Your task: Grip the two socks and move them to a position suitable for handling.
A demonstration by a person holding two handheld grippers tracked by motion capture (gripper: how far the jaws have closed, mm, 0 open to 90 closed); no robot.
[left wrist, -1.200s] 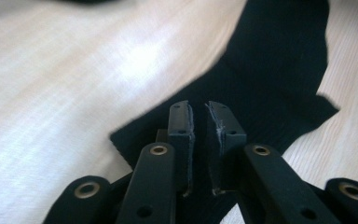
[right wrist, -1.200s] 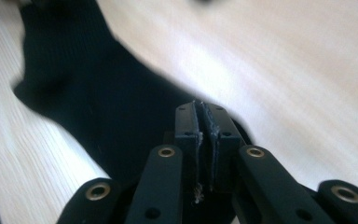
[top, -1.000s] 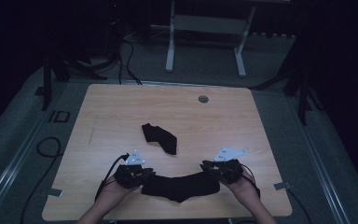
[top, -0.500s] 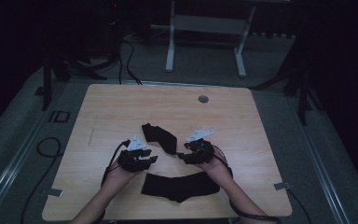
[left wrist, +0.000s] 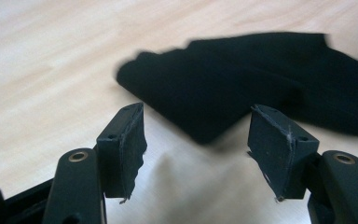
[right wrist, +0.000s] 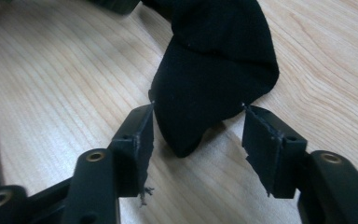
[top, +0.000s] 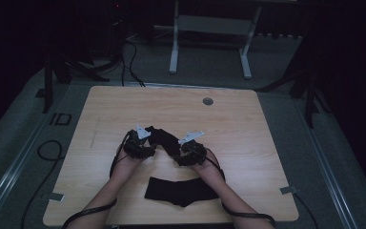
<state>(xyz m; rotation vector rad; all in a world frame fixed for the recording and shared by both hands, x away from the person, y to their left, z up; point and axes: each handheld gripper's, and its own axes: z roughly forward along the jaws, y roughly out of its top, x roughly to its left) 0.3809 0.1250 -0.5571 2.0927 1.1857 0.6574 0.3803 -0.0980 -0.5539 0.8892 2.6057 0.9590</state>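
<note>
Two black socks lie on the wooden table [top: 105, 109]. The far sock [top: 164, 139] sits crumpled at mid-table, between my two grippers. My left gripper [top: 140, 145] is at its left end, open, with the sock's edge [left wrist: 223, 93] just beyond its pads [left wrist: 126, 149]. At the sock's right end is my right gripper [top: 187, 153], also open, and the sock's tip [right wrist: 200, 112] reaches between its pads [right wrist: 265, 140] without being pinched. The near sock [top: 181, 191] lies flat by the front edge, between the person's forearms.
A round grey grommet [top: 208, 101] is set in the table near its far edge. Cables [top: 43, 152] lie on the floor at the left. A white metal stand [top: 209, 28] is behind the table.
Both grippers have left the near sock at the front edge and moved forward to the two ends of the far sock. The near sock now lies flat and free.
</note>
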